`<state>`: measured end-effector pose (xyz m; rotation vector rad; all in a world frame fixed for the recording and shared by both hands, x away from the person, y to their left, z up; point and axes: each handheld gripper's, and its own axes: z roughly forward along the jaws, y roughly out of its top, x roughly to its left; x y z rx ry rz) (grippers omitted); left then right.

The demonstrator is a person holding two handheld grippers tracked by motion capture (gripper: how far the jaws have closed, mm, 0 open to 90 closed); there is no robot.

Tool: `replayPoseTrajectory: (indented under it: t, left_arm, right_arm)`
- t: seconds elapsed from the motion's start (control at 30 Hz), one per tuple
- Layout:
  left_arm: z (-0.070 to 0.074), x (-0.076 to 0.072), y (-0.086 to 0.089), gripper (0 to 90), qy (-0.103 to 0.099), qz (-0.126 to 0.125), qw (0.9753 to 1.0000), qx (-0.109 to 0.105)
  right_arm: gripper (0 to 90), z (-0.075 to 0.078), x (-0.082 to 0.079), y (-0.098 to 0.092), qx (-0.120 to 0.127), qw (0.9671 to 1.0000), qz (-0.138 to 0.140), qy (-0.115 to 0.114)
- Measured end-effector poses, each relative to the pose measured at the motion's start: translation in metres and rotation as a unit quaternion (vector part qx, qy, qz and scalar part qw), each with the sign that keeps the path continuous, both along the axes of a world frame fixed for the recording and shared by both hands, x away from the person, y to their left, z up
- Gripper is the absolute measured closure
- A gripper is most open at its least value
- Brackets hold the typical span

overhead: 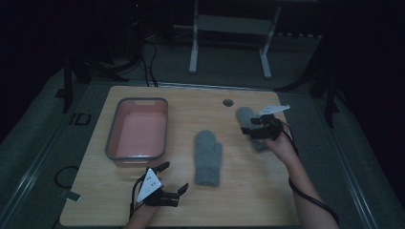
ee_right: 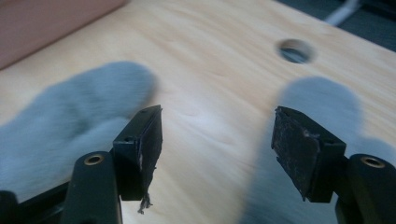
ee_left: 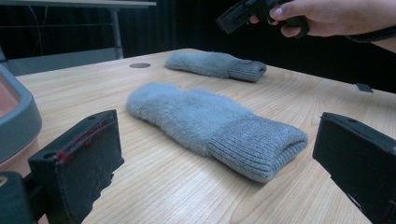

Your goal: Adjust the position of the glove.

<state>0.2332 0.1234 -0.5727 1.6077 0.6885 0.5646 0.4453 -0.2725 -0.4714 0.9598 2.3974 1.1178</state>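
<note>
Mittens lie flat on the wooden table (overhead: 248, 195): the near mitten (overhead: 208, 157) at its middle, the far mitten (overhead: 248, 119) toward the right edge. Above the far one hovers the right gripper (overhead: 257, 125), jaws spread. The left gripper (overhead: 174, 177) rests spread near the front edge, beside the pink-lined tray (overhead: 111, 138).

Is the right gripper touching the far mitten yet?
Apart. In the left gripper view the right gripper hangs above the far mitten, with dark background between them. Its own view shows its fingers open over that mitten.
</note>
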Motion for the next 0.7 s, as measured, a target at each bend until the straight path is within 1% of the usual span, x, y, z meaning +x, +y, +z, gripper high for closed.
replayPoseTrajectory:
  t: [0.03, 0.13, 0.2, 0.27, 0.33, 0.37, 0.4, 0.47, 0.5, 0.53, 0.6, 0.63, 0.7]
  left_arm:
    - [0.000, 0.000, 0.000, 1.6, 0.000, 0.000, 1.0000, 0.000]
    - [0.000, 0.000, 0.000, 1.6, 0.000, 0.000, 1.0000, 0.000]
    - [0.000, 0.000, 0.000, 1.6, 0.001, 0.000, 1.0000, 0.001]
    - [0.000, 0.000, 0.000, 1.6, 0.001, 0.000, 1.0000, 0.000]
    - [0.000, 0.000, 0.000, 1.6, 0.001, 0.000, 1.0000, 0.000]
    - [0.000, 0.000, 0.000, 1.5, 0.001, 0.000, 1.0000, 0.000]
    - [0.000, 0.000, 0.000, 1.6, 0.000, -0.001, 1.0000, 0.000]
    - [0.000, 0.000, 0.000, 1.6, 0.001, -0.001, 1.0000, 0.000]
    - [0.000, 0.000, 0.000, 1.6, 0.001, -0.001, 1.0000, 0.000]
    - [0.000, 0.000, 0.000, 1.6, 0.001, -0.001, 1.0000, 0.000]
    - [0.000, 0.000, 0.000, 1.5, 0.001, -0.001, 1.0000, 0.000]
    - [0.000, 0.000, 0.000, 1.5, 0.001, -0.001, 1.0000, 0.000]
    - [0.000, 0.000, 0.000, 1.5, 0.002, -0.001, 1.0000, -0.002]
  right_arm:
    - [33.5, -0.001, 0.002, -0.005, -0.003, 0.9998, -0.019, -0.004]
    - [34.2, -0.006, 0.009, -0.021, 0.002, 0.9984, -0.056, -0.005]
    - [35.5, -0.012, 0.015, -0.027, 0.006, 0.9973, -0.073, 0.002]
    - [38.8, -0.018, 0.020, -0.031, 0.008, 0.9959, -0.089, 0.011]
    - [38.8, -0.025, 0.026, -0.033, 0.009, 0.9943, -0.105, 0.017]
    - [38.8, -0.028, 0.028, -0.033, 0.012, 0.9937, -0.109, 0.023]
    - [38.8, -0.032, 0.031, -0.033, 0.010, 0.9930, -0.115, 0.023]
    - [38.7, -0.040, 0.034, -0.032, 0.007, 0.9925, -0.119, 0.029]
    - [38.8, -0.044, 0.035, -0.030, -0.001, 0.9923, -0.121, 0.028]
    - [38.8, -0.049, 0.037, -0.028, -0.010, 0.9925, -0.119, 0.025]
    - [42.3, -0.055, 0.039, -0.026, -0.019, 0.9931, -0.111, 0.030]
    - [42.5, -0.059, 0.039, -0.025, -0.028, 0.9933, -0.108, 0.031]
    - [46.3, -0.066, 0.040, -0.024, -0.050, 0.9927, -0.107, 0.024]
